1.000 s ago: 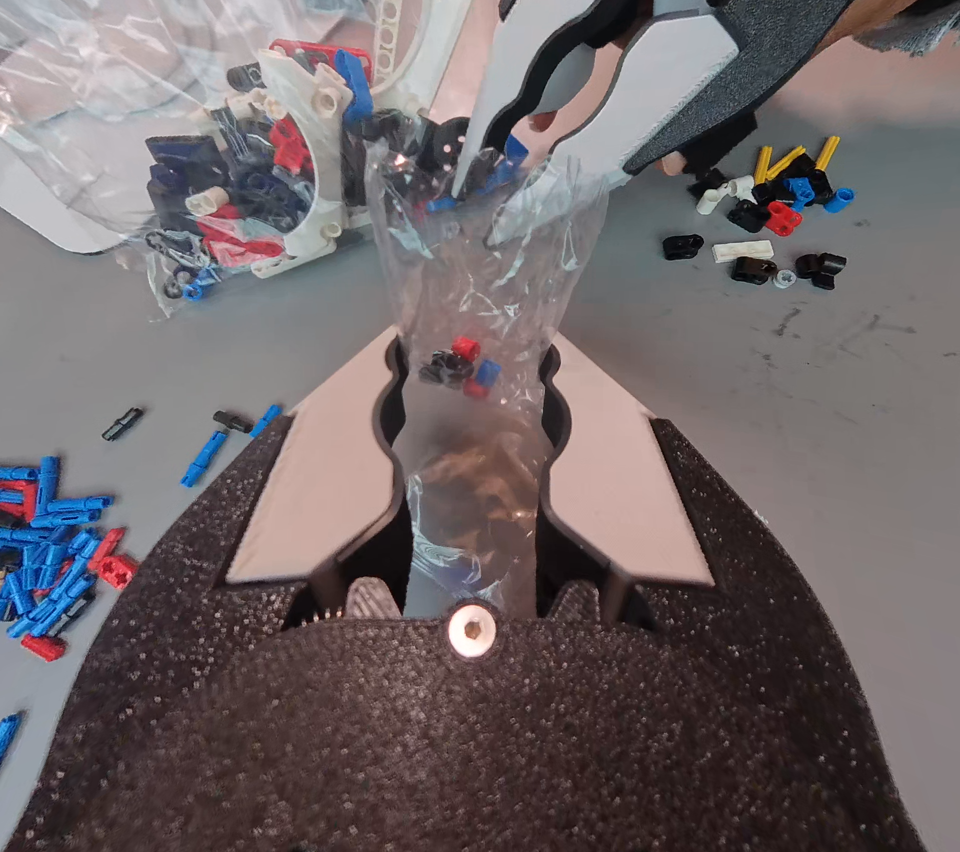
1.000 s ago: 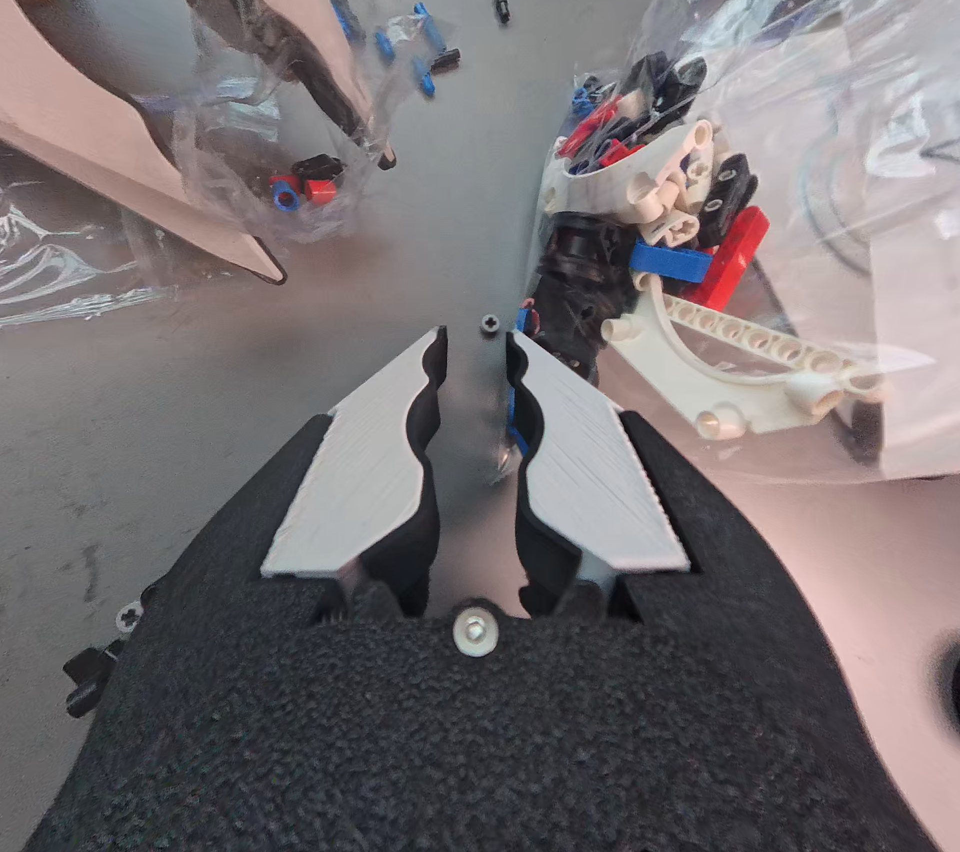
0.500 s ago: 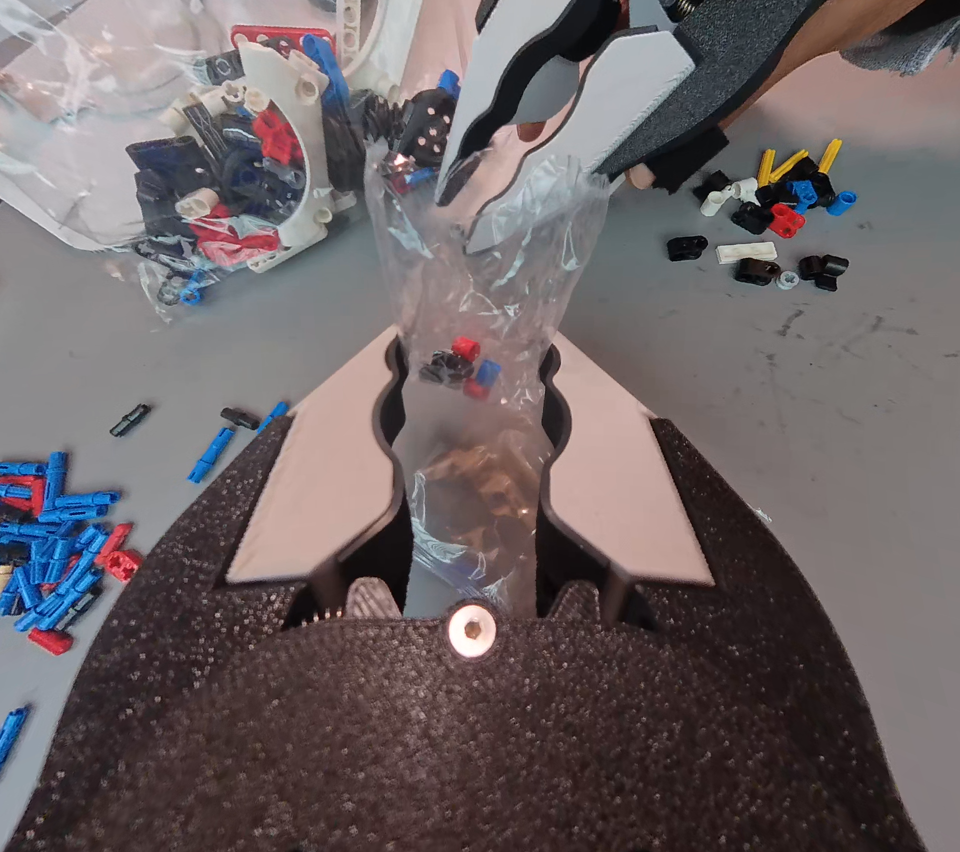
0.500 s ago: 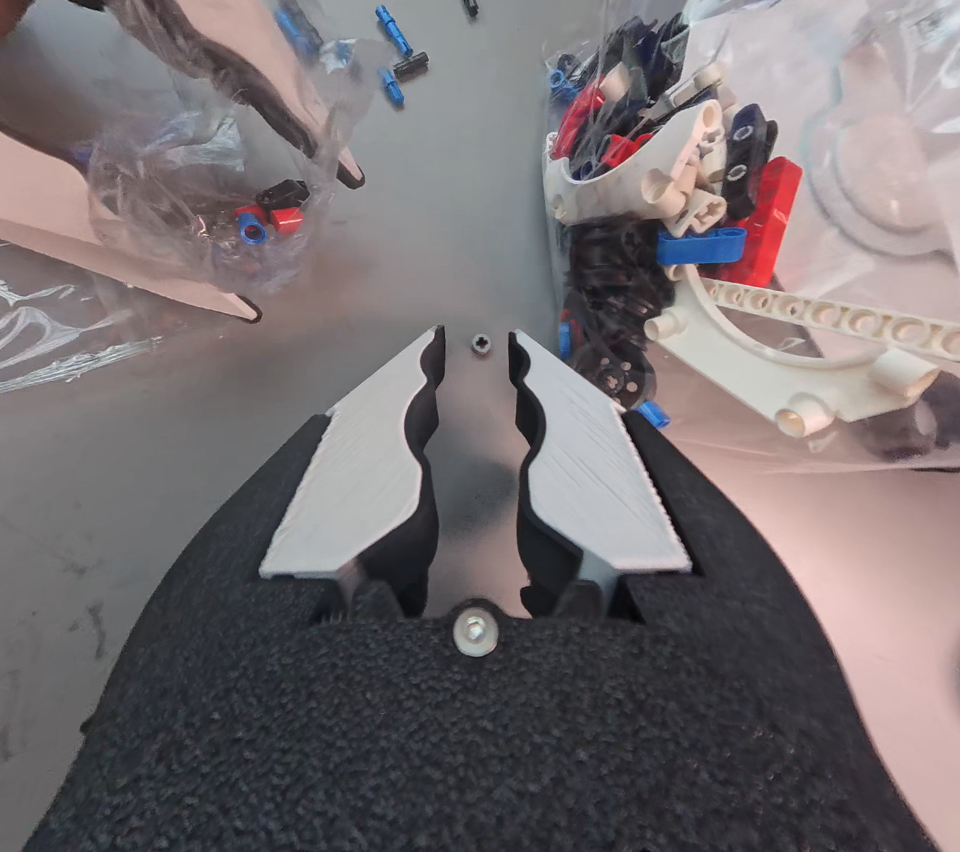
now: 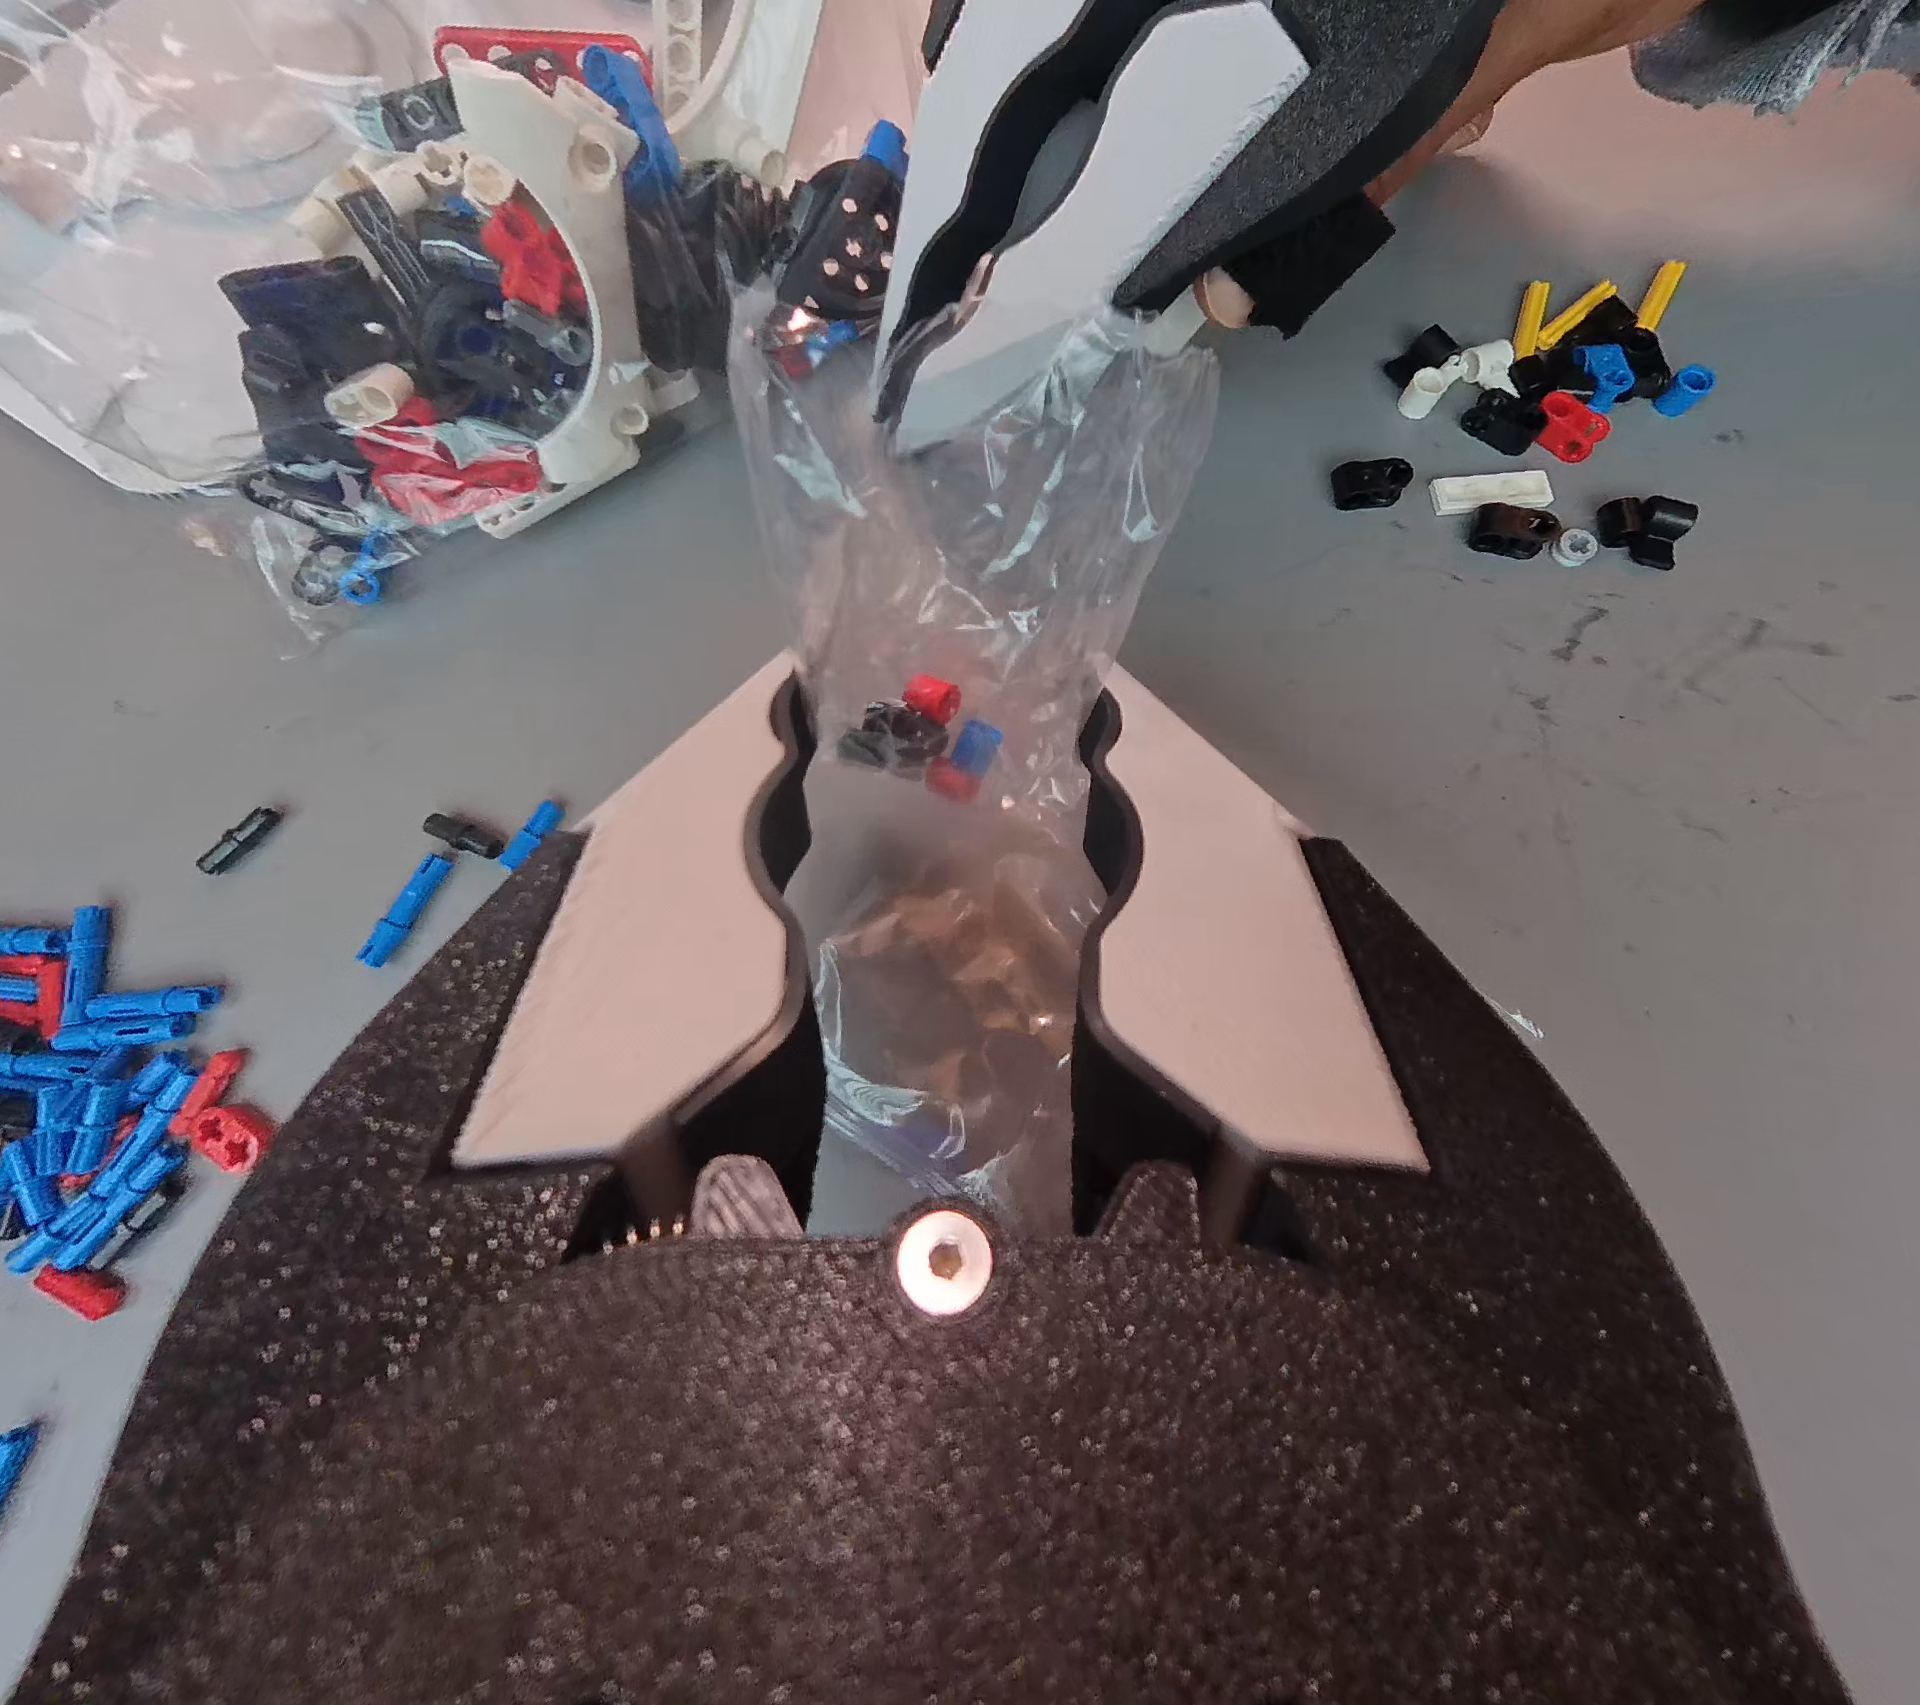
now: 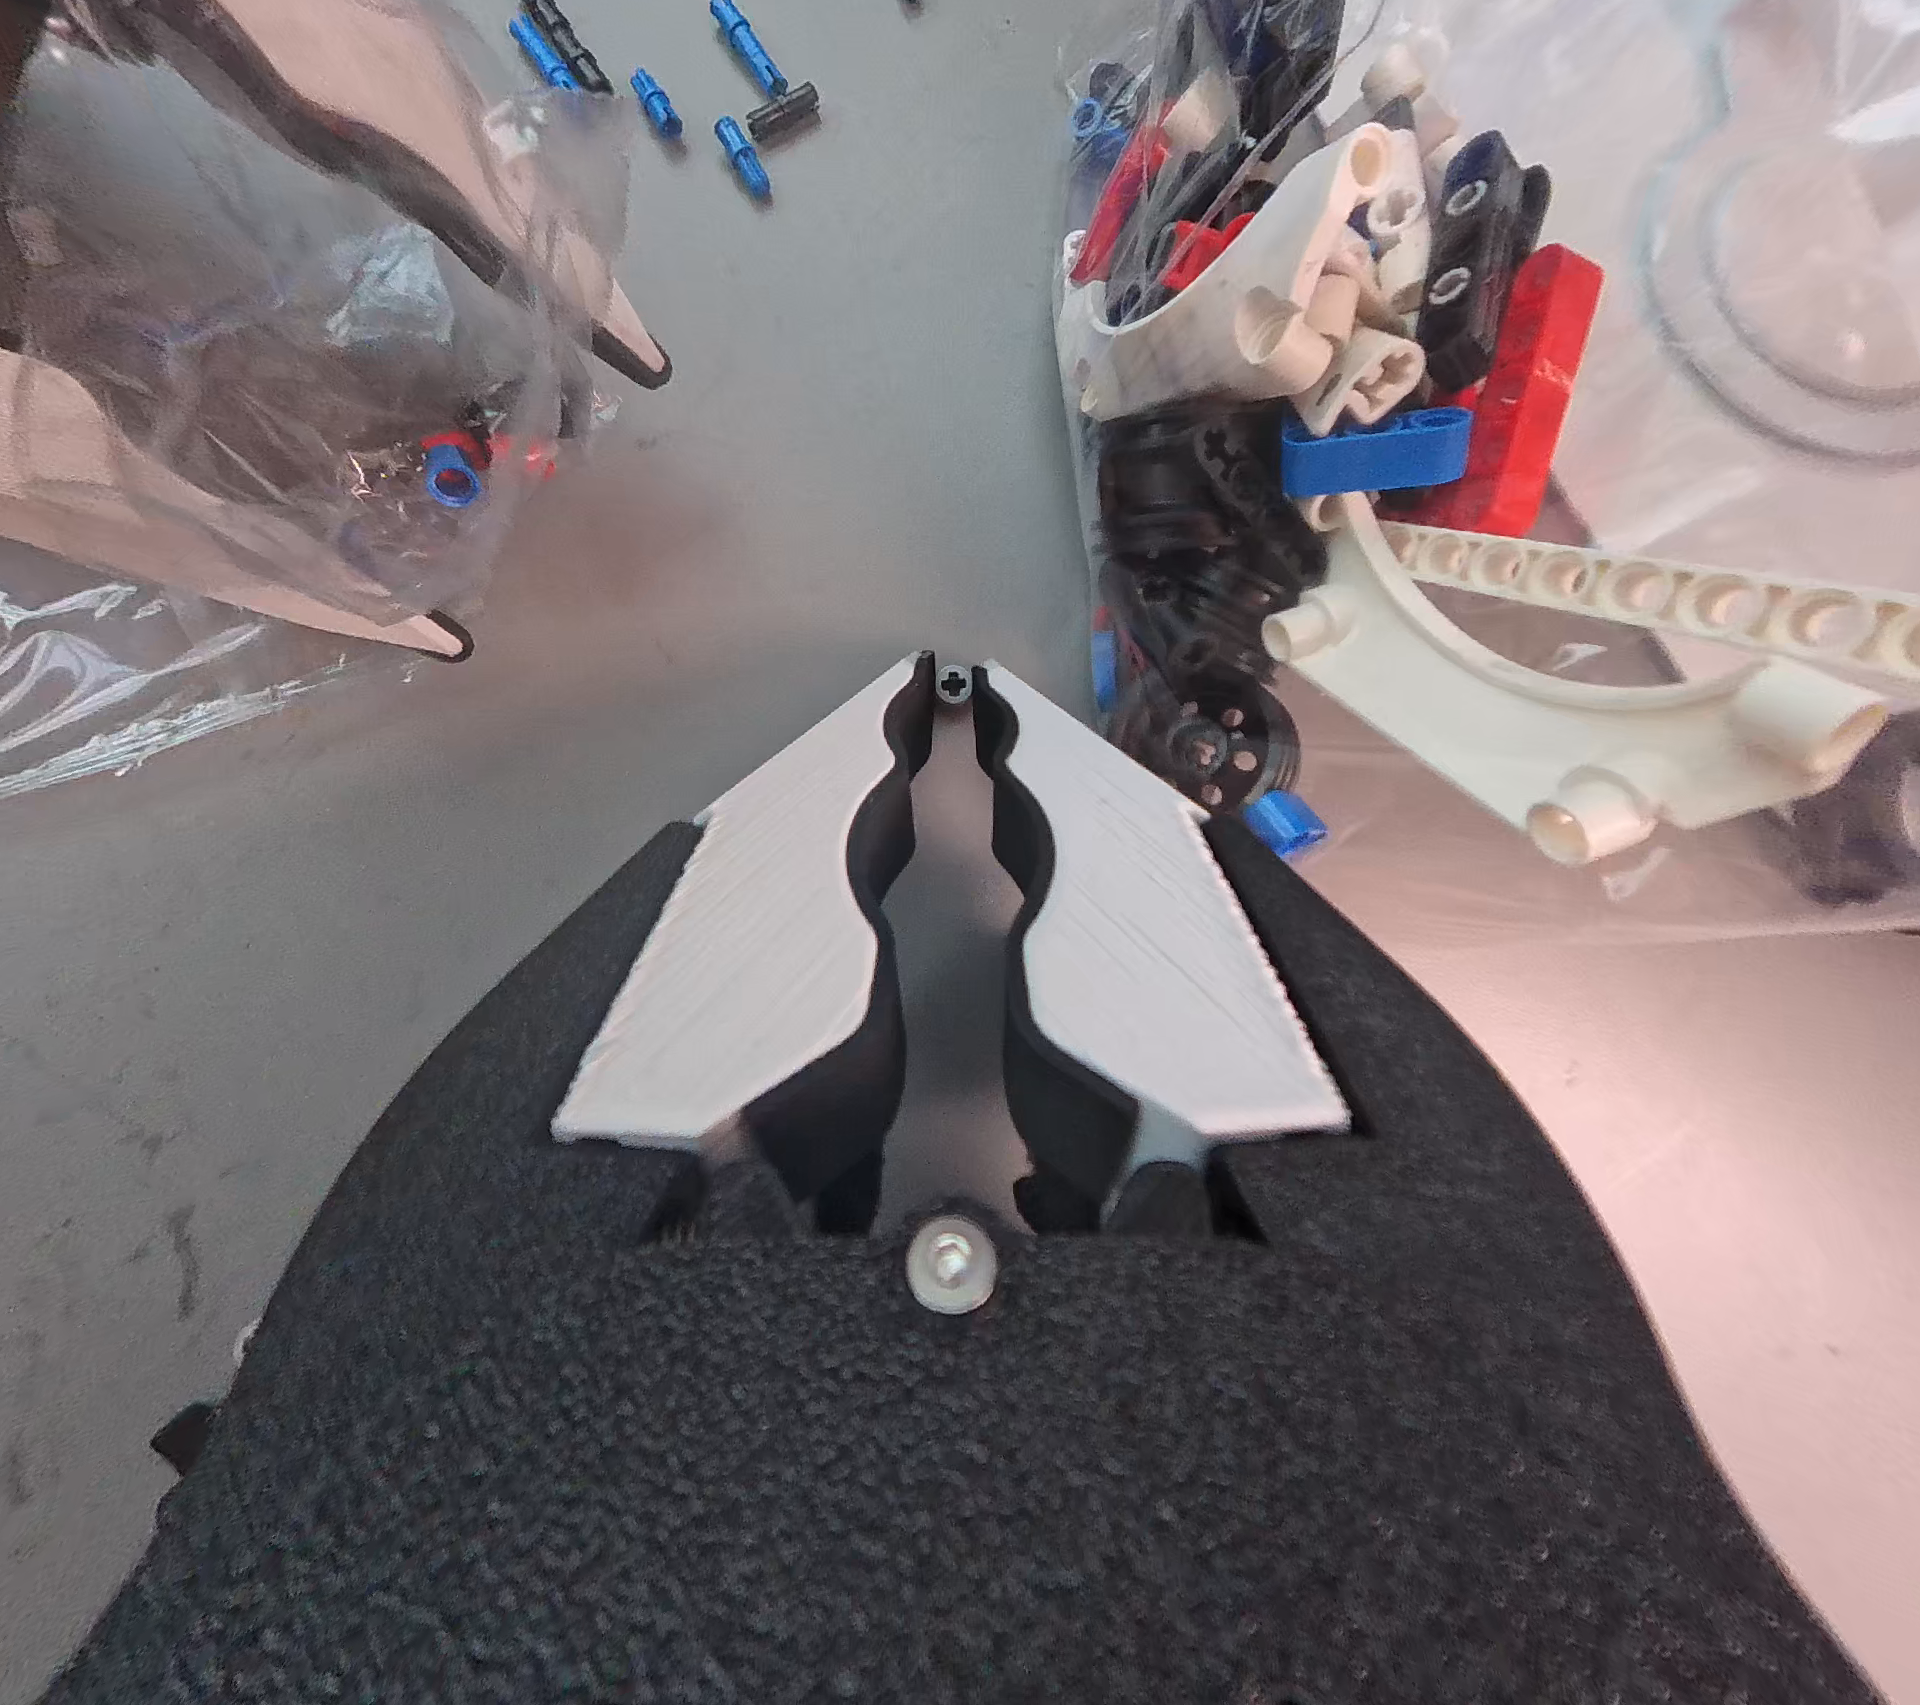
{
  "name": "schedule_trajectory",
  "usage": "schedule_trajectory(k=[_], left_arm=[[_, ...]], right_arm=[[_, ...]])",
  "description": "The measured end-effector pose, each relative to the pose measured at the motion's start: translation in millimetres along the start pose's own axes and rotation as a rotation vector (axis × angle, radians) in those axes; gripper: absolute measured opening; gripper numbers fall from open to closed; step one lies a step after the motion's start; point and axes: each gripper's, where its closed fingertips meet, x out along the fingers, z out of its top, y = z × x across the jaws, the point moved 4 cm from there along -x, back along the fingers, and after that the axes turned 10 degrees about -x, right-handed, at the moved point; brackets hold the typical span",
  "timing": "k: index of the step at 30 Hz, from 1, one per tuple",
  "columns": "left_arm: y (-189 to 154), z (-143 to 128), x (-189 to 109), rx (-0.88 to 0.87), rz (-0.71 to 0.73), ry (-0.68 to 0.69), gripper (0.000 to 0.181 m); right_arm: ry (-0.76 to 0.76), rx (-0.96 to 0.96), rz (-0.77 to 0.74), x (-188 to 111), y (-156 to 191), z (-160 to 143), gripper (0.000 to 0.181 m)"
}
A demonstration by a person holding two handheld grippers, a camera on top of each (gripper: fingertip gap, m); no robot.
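My left gripper (image 5: 951, 679) is open, its fingers spread with a clear plastic bag (image 5: 966, 575) stretched between them. A few small red, blue and black pieces (image 5: 920, 736) lie in the bag. In the right wrist view the left gripper (image 6: 545, 502) and the bag (image 6: 312, 408) sit at the upper left, the plastic draped over both fingers. My right gripper (image 6: 954, 687) is shut on a small grey round piece (image 6: 954, 684) with a cross hole, held at the very fingertips. In the left wrist view the right gripper (image 5: 902, 419) points down at the bag's far end.
A large clear bag of white, black, red and blue building parts (image 5: 468, 305) lies at the far left, and on the right in the right wrist view (image 6: 1351, 356). Blue and red pins (image 5: 94, 1084) are piled at the left. A small mixed pile (image 5: 1538, 398) lies at the right.
My right gripper moved up to the small grey piece on the table and closed on it. It now stands closer to the bag. The left gripper and bag stayed almost still.
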Motion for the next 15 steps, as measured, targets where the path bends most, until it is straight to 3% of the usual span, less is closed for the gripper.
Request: schedule_trajectory(k=[2,6,11,15], left_arm=[[-1,-2,1,0.005,-0.001,0.009,0.050],[-2,-3,3,0.009,-0.006,0.019,0.050],[-11,-1,4,0.031,-0.037,0.003,0.050],[-14,0,4,0.033,-0.047,0.000,0.050]], right_arm=[[-0.094,0.027,0.039,-12,1,11,0.007],[-0.414,-0.006,0.182,-65,18,57,0.007],[-0.432,-0.096,0.253,-67,43,63,0.008],[-0.465,-0.073,0.282,-70,42,64,0.022]])
